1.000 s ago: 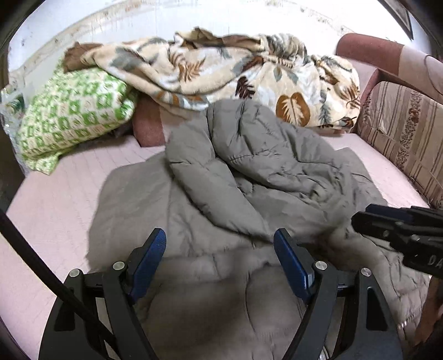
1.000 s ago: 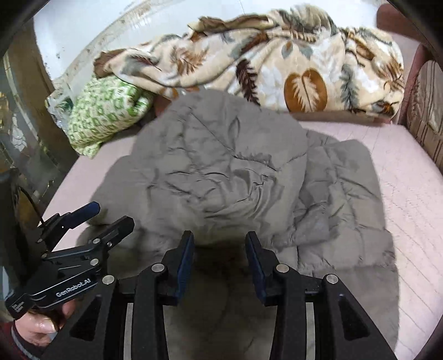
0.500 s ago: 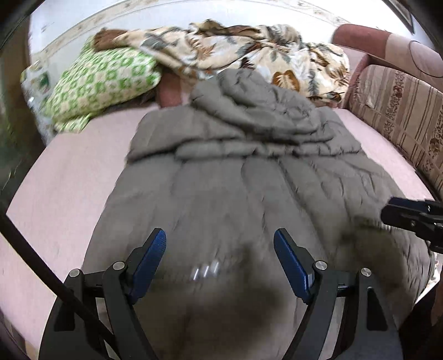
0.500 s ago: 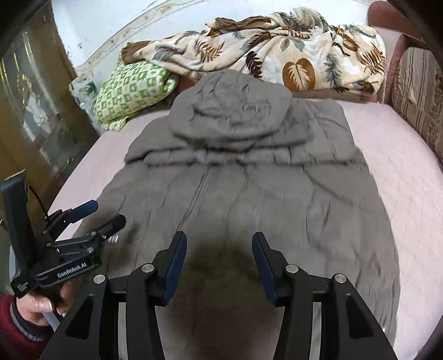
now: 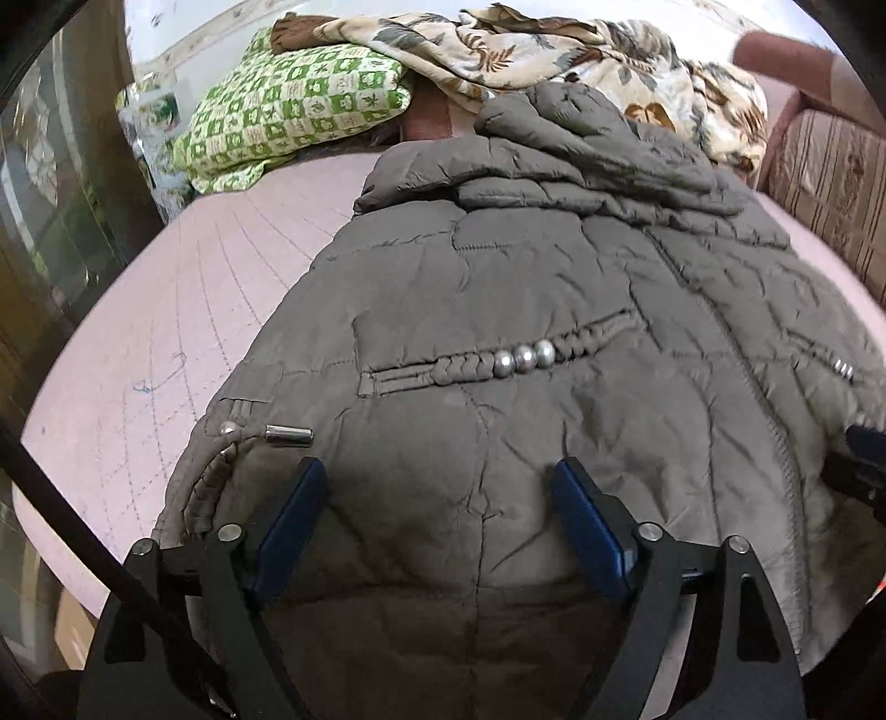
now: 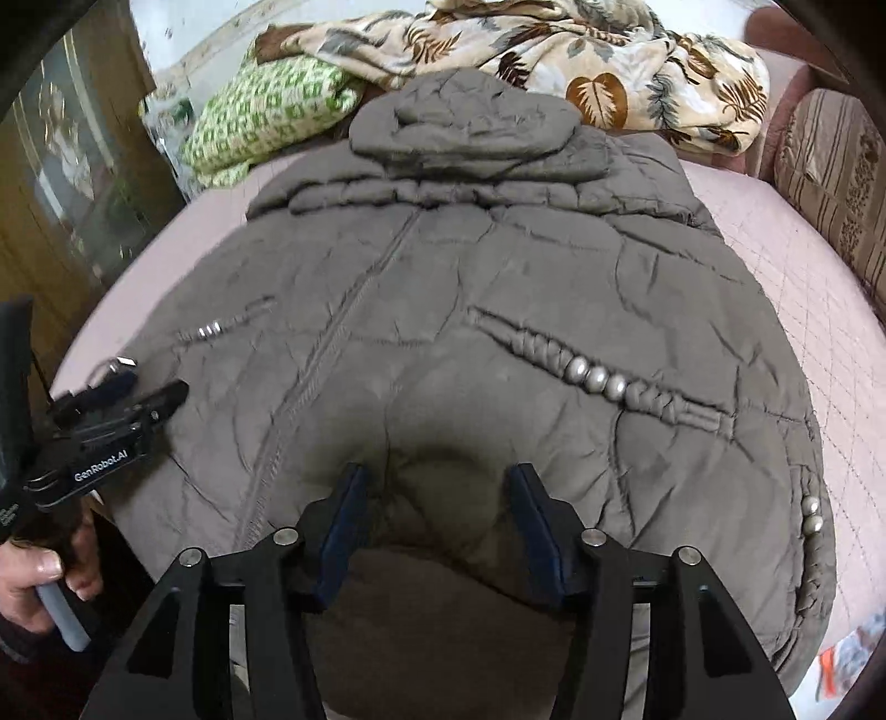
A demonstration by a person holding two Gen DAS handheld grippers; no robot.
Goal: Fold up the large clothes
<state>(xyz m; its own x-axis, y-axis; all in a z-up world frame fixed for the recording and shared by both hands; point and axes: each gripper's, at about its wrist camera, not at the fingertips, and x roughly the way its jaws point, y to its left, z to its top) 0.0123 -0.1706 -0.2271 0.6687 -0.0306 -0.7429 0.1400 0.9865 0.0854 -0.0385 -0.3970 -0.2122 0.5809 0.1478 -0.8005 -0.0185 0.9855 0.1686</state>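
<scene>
Jacket (image 5: 498,310) (image 6: 470,332) is the big grey-brown puffer with a hood, and it's lying front-up, spread across the pink quilted bed cover (image 5: 183,310) (image 6: 786,260). Closest to us, our left gripper (image 5: 437,490) sits spread wide over the hem, blue pads apart, not holding anything. Our right gripper (image 6: 437,493) is the same deal, jaws parted over a puckered bit of hem, nothing clamped as far as we can see. Just beyond, a braided pocket trim with three silver beads (image 5: 523,357) (image 6: 598,376) runs across each side of the front, and a small metal cord end (image 5: 289,436) lies by the left hem corner. The zipper line runs up the middle to the hood (image 6: 470,116), which is bunched at the far end. Behind that there's a green checked pillow (image 5: 293,105) (image 6: 266,116) and a leaf-print blanket (image 5: 554,50) (image 6: 581,61), with a striped cushion (image 5: 830,183) (image 6: 830,177) off to the right.
</scene>
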